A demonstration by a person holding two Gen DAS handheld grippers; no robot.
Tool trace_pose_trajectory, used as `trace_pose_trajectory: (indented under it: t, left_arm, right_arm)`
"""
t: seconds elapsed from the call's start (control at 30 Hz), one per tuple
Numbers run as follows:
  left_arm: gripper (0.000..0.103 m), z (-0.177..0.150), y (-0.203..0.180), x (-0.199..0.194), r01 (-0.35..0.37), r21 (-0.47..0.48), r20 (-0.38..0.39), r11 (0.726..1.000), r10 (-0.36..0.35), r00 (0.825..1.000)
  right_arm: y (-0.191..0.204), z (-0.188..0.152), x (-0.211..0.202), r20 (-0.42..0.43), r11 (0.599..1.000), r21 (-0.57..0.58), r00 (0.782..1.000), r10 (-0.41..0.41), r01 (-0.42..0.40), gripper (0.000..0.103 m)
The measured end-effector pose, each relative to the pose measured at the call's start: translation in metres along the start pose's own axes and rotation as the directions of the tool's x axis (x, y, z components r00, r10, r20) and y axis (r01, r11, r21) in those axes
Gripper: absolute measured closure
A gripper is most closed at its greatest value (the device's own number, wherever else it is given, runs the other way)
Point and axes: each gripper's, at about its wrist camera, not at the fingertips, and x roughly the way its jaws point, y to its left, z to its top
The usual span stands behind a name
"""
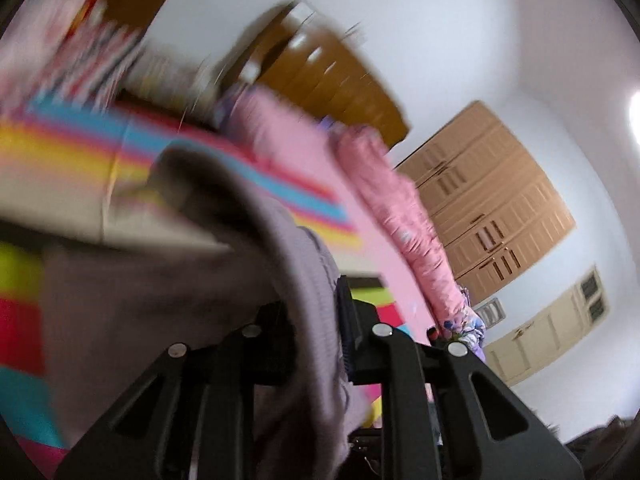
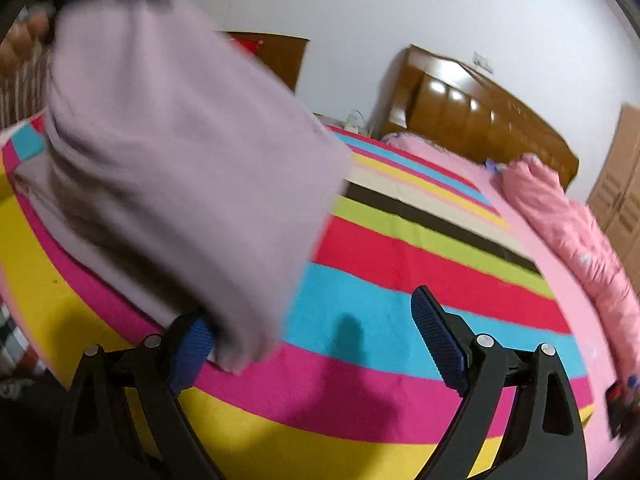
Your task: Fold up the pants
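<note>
Left gripper [image 1: 316,344] is clamped on a bunched edge of the lilac pants [image 2: 180,152], the cloth pinched between its pads and trailing up over the striped bed [image 2: 380,280], so the fabric hangs free of the sheet, likely to be carried over for a fold. Right gripper [image 2: 316,344] stands wide above the bed, nothing between its blue pads [image 2: 436,340]; the pants' hanging corner brushes past its left finger, ready, I'd say, for a second hold.
</note>
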Motion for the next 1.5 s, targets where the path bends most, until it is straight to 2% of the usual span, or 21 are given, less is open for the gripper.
trace_pose_trajectory:
  t: [0.07, 0.13, 0.27, 0.33, 0.37, 0.5, 0.53, 0.6, 0.63, 0.67, 0.73, 0.77, 0.83, 0.87, 0.97, 1.07, 1.13, 1.17, 1.2, 1.27, 1.5]
  left_arm:
    - [0.084, 0.008, 0.000, -0.026, -0.017, 0.027, 0.011, 0.999, 0.017, 1.000]
    - [0.085, -0.004, 0.035, -0.035, -0.094, -0.049, -0.003, 0.994, 0.094, 0.996]
    - [0.090, -0.069, 0.154, -0.025, -0.351, -0.303, -0.122, 0.886, 0.330, 0.936]
    - [0.090, -0.099, 0.193, -0.033, -0.121, -0.455, 0.004, 0.882, 0.138, 0.990]
    - [0.090, -0.104, 0.196, -0.038, -0.089, -0.472, 0.038, 0.877, 0.121, 0.992]
    - [0.091, -0.102, 0.178, -0.044, -0.202, -0.403, 0.034, 0.893, 0.235, 0.971]
    - [0.089, -0.102, 0.171, -0.048, -0.259, -0.391, 0.029, 0.883, 0.293, 0.956]
    - [0.084, -0.096, 0.142, -0.057, -0.418, -0.328, 0.046, 0.847, 0.456, 0.889]
    - [0.073, -0.093, 0.120, -0.061, -0.461, -0.272, 0.084, 0.845, 0.498, 0.863]
    - [0.066, -0.091, 0.102, -0.063, -0.469, -0.234, 0.117, 0.852, 0.503, 0.856]
    - [0.033, -0.091, 0.063, -0.060, -0.453, -0.131, 0.178, 0.882, 0.470, 0.865]
    - [0.029, -0.091, 0.040, -0.049, -0.430, -0.043, 0.176, 0.902, 0.431, 0.885]
    - [0.028, -0.099, 0.015, -0.030, -0.437, 0.068, 0.150, 0.897, 0.424, 0.893]
    - [0.028, -0.103, 0.004, -0.014, -0.465, 0.135, 0.130, 0.875, 0.450, 0.884]
    - [0.028, -0.116, 0.002, 0.012, -0.557, 0.199, 0.080, 0.806, 0.554, 0.829]
    - [0.028, -0.144, 0.018, 0.023, -0.598, 0.206, 0.011, 0.775, 0.609, 0.793]
    - [0.028, -0.162, 0.023, 0.019, -0.599, 0.239, 0.053, 0.764, 0.605, 0.794]
    - [0.028, -0.169, 0.022, 0.018, -0.605, 0.264, 0.059, 0.751, 0.613, 0.787]
    - [0.028, -0.172, 0.021, 0.020, -0.617, 0.282, 0.067, 0.735, 0.626, 0.777]
    - [0.028, -0.175, 0.017, 0.030, -0.631, 0.283, 0.075, 0.722, 0.640, 0.765]
    - [0.028, -0.169, 0.023, 0.035, -0.627, 0.280, 0.084, 0.727, 0.632, 0.770]
  right_arm:
    - [0.004, 0.001, -0.001, 0.016, 1.000, -0.021, 1.000, -0.006, 0.006, 0.012]
    - [0.005, 0.000, 0.001, 0.014, 1.000, -0.025, 1.000, -0.013, 0.013, 0.012]
    - [-0.008, -0.001, 0.008, -0.006, 0.997, 0.051, 0.998, 0.056, -0.056, 0.012]
    - [-0.007, 0.000, 0.008, -0.004, 0.998, 0.039, 0.999, 0.048, -0.047, 0.012]
    - [-0.007, 0.001, 0.008, -0.006, 0.998, 0.036, 0.999, 0.049, -0.049, 0.012]
    - [-0.006, 0.003, 0.007, -0.024, 0.998, 0.041, 0.998, 0.051, -0.050, 0.012]
    - [-0.006, 0.005, 0.007, -0.034, 0.998, 0.035, 0.998, 0.058, -0.057, 0.012]
    - [-0.008, 0.006, -0.006, -0.042, 0.994, 0.013, 0.993, 0.110, -0.110, 0.012]
    - [-0.010, 0.005, -0.013, -0.032, 0.988, 0.011, 0.988, 0.153, -0.153, 0.012]
    - [-0.012, 0.005, -0.022, -0.012, 0.978, 0.015, 0.978, 0.206, -0.206, 0.012]
    - [-0.019, 0.010, -0.039, 0.045, 0.948, 0.050, 0.948, 0.314, -0.316, 0.012]
    - [-0.021, 0.017, -0.044, 0.070, 0.938, 0.069, 0.939, 0.336, -0.340, 0.012]
    - [-0.019, 0.036, -0.044, 0.116, 0.925, 0.093, 0.927, 0.357, -0.368, 0.011]
    - [-0.015, 0.048, -0.040, 0.133, 0.925, 0.096, 0.926, 0.354, -0.367, 0.012]
    - [0.004, 0.067, -0.027, 0.130, 0.931, 0.079, 0.929, 0.346, -0.358, 0.011]
    - [0.041, 0.055, -0.009, 0.037, 0.923, -0.046, 0.923, 0.383, -0.381, 0.012]
    - [0.062, 0.034, 0.003, -0.038, 0.919, -0.130, 0.928, 0.371, -0.373, 0.009]
    - [0.077, 0.020, 0.001, -0.003, 0.929, -0.252, 0.960, 0.281, -0.272, 0.009]
    - [0.082, 0.013, -0.005, 0.057, 0.924, -0.303, 0.964, 0.260, -0.231, 0.009]
    - [0.077, 0.018, 0.001, 0.007, 0.927, -0.248, 0.956, 0.294, -0.283, 0.007]
    - [0.068, 0.026, -0.004, -0.070, 0.885, -0.266, 0.923, 0.378, -0.383, 0.006]
